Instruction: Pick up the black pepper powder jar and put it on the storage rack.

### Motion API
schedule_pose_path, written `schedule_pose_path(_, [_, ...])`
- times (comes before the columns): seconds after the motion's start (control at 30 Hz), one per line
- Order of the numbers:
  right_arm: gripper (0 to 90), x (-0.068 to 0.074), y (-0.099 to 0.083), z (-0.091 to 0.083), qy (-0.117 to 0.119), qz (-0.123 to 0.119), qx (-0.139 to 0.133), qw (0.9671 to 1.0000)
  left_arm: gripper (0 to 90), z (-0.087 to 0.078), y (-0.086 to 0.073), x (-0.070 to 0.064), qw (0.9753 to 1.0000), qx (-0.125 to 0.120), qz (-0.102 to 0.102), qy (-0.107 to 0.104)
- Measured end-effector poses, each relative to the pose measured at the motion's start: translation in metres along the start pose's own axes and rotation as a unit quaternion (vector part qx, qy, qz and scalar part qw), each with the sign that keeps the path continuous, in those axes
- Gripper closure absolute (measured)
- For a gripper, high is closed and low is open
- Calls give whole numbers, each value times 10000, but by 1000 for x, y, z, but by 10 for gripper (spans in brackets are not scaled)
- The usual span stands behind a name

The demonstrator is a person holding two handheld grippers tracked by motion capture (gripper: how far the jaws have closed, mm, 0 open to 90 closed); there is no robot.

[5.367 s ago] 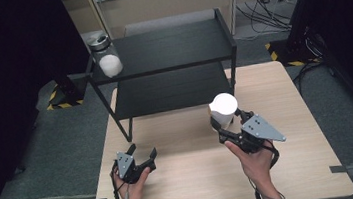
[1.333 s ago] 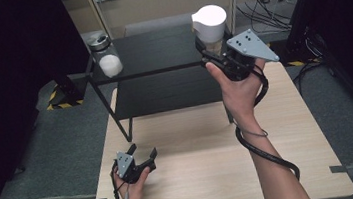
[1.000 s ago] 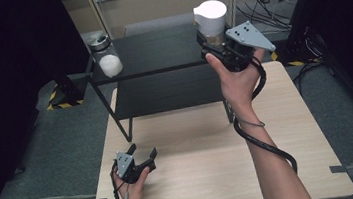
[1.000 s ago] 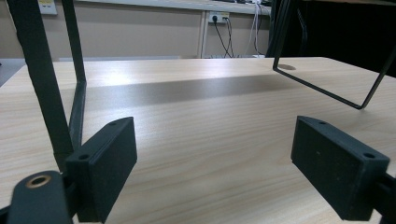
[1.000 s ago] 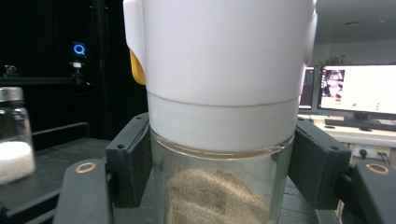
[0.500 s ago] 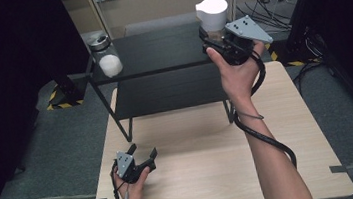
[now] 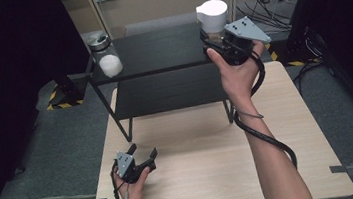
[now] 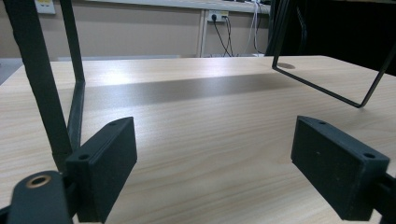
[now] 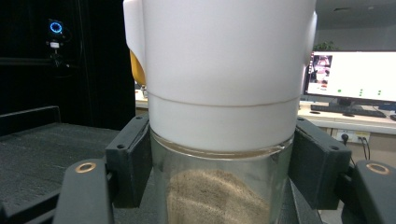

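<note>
My right gripper [image 7: 215,37] is shut on a glass jar [image 7: 212,17] with a white lid, held upright over the right end of the black shelf's top board [image 7: 159,51]. In the right gripper view the jar [image 9: 219,93] stands between both pads and holds brown powder. Whether its base touches the board I cannot tell. My left gripper [image 7: 143,153] rests open on the wooden table [image 7: 202,162] near its front left, with nothing between its pads [image 8: 105,163].
A second white-lidded jar [image 7: 110,64] and a metal-lidded jar [image 7: 98,42] stand at the shelf's left end. The shelf's thin black legs [image 8: 322,88] stand on the table ahead of my left gripper. Cables lie on the floor behind.
My right gripper has lifted the jar from the table up to the shelf's top board and eased it slightly right and lower over the last second. The left gripper has stayed put.
</note>
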State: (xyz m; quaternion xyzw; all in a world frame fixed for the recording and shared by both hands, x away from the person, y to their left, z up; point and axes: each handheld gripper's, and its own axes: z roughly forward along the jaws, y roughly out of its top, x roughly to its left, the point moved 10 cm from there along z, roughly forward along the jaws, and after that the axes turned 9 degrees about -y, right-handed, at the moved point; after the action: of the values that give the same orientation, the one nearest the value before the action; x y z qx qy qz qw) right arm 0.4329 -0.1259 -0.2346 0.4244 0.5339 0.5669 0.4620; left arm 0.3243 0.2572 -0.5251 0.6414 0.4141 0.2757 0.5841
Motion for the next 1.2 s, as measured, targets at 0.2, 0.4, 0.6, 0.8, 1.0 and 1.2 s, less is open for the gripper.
schedule_pose_path(0.2, [308, -1, -2, 1, -13, 42, -3, 10000, 138, 0, 0, 0, 10000, 4, -9, -1])
schedule_pose_path(0.4, [307, -1, -3, 2, 10, 61, -13, 10000, 139, 0, 0, 0, 10000, 7, -7, 1])
schedule_pose_path(0.6, [305, -1, -4, 4, 26, 82, -29, 10000, 139, 0, 0, 0, 10000, 17, -10, 0])
schedule_pose_path(0.8, [304, 0, -5, 6, 17, 69, -25, 10000, 138, 0, 0, 0, 10000, 19, -16, -3])
schedule_pose_path(1.0, [287, -1, -5, 5, 30, 118, -19, 9999, 138, 0, 0, 0, 10000, 20, -12, 0])
schedule_pose_path(1.2, [188, 1, -7, 3, 106, 53, -70, 9999, 138, 1, 0, 0, 10000, 10, -13, 1])
